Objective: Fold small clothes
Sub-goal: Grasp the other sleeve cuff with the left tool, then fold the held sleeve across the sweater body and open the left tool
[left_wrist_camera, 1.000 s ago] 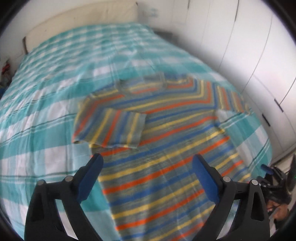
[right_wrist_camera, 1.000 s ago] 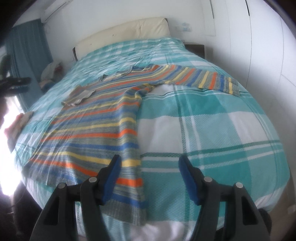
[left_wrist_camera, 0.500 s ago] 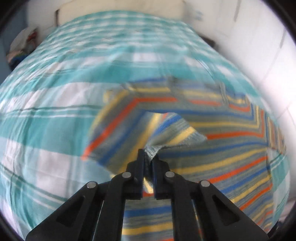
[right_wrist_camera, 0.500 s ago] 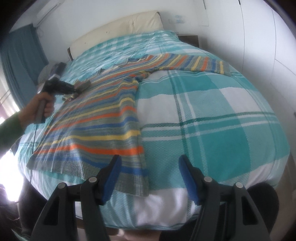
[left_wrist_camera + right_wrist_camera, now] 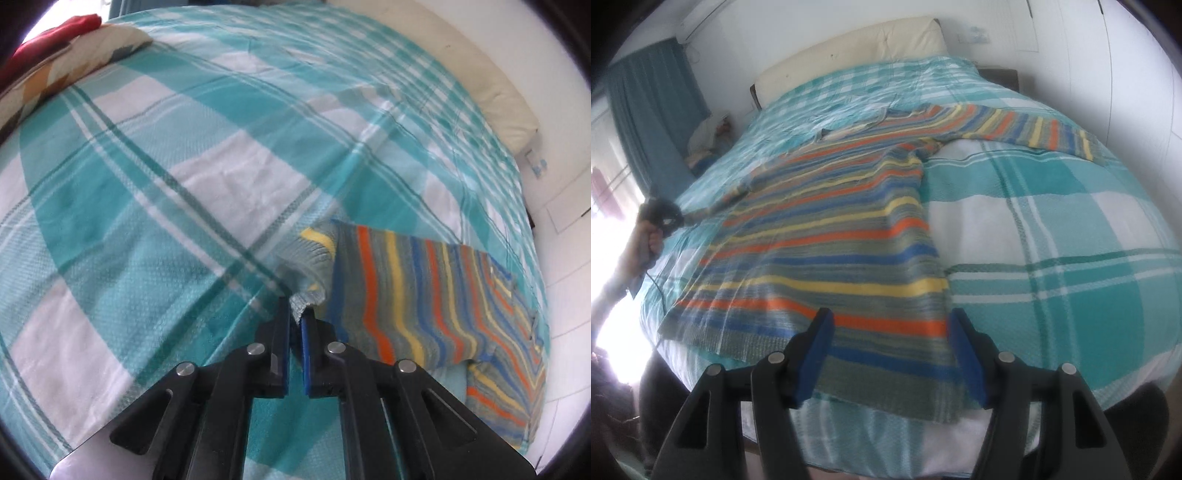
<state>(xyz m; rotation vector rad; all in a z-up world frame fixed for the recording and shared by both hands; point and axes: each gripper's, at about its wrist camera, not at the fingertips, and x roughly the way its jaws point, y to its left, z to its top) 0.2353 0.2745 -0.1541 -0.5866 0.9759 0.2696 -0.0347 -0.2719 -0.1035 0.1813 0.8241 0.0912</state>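
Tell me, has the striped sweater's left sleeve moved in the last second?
Yes. The left claw has pulled the striped knitted sweater's cuff outward, off the body, over the teal checked bedspread.

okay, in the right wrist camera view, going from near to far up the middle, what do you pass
Open right claw → striped sweater hem → striped sweater body → sweater collar → teal plaid bedspread → cream headboard.
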